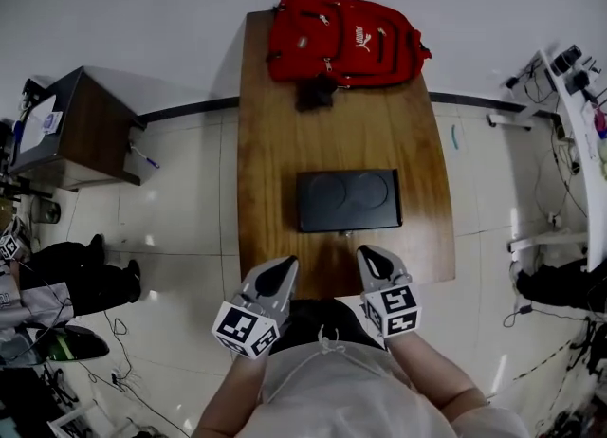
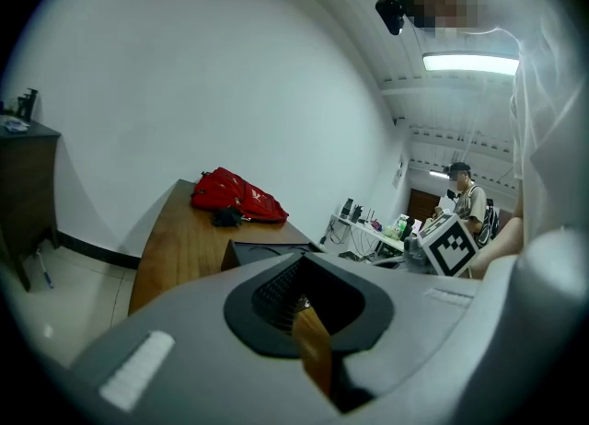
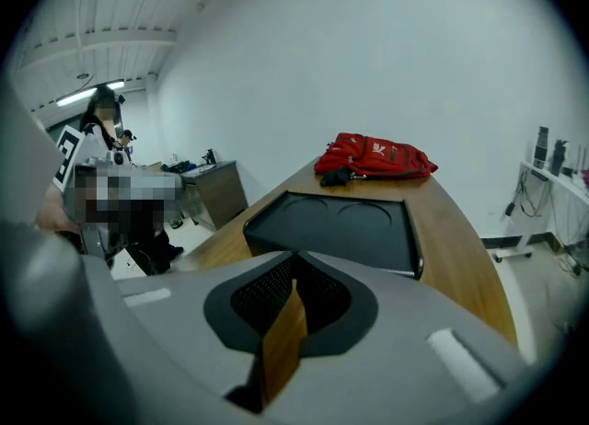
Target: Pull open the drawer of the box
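Note:
A flat black box with two round recesses in its lid lies mid-table, its drawer front facing me and closed. A small knob shows at its near edge. My left gripper and right gripper hover side by side over the table's near edge, short of the box, both shut and holding nothing. In the left gripper view my left gripper points past the box. From the right gripper view, the box lies just ahead of my right gripper.
A red backpack with a small black item lies at the far end of the wooden table. A dark cabinet and a seated person are at the left. At the right is a white desk.

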